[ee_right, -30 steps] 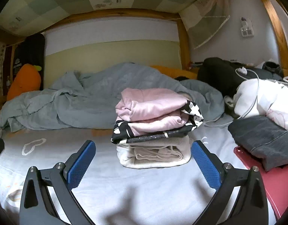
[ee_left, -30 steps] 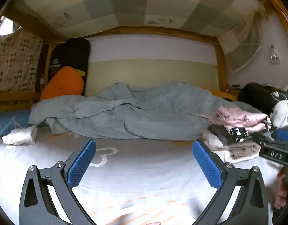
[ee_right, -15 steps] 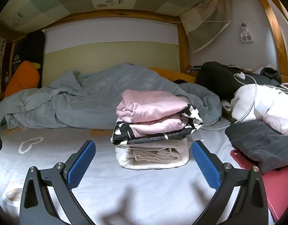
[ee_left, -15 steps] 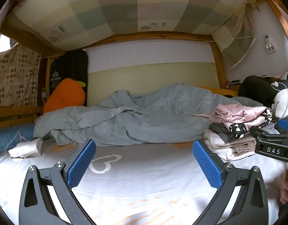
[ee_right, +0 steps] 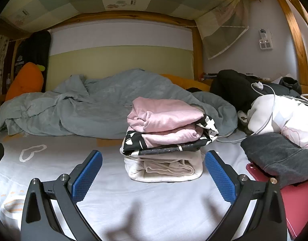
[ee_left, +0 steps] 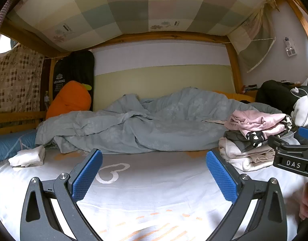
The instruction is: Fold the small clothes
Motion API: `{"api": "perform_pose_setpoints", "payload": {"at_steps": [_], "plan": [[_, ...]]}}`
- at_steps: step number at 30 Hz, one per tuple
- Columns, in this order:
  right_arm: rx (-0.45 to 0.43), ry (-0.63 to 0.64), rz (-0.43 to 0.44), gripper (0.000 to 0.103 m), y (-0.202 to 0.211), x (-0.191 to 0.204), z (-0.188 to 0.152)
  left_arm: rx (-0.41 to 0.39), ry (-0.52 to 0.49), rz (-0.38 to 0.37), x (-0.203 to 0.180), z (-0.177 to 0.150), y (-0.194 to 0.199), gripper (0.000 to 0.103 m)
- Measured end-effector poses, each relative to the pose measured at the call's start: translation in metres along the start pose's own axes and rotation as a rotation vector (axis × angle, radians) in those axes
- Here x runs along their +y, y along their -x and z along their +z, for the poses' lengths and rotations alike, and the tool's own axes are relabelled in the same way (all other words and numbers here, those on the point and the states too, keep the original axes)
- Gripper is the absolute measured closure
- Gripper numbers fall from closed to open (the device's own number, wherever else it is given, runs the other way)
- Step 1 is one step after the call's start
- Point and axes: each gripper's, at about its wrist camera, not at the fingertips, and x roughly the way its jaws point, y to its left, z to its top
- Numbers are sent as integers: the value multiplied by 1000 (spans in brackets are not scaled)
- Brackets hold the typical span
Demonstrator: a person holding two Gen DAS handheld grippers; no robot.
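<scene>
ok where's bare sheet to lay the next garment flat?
Free: the white bedsheet between the crumpled grey-blue duvet, the small folded white cloth and the stack of folded pink, black-white and cream clothes. Both open grippers, left and right, hover there. Crowded: beside the stack, dark grey garment on a red flat item.
</scene>
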Motion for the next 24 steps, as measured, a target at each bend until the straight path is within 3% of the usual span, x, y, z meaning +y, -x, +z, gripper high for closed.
{"api": "perform_pose_setpoints", "payload": {"at_steps": [24], "plan": [[22,6,-21,1,-3,2,-1,32,26,-10,8,-2,-5,0]]}}
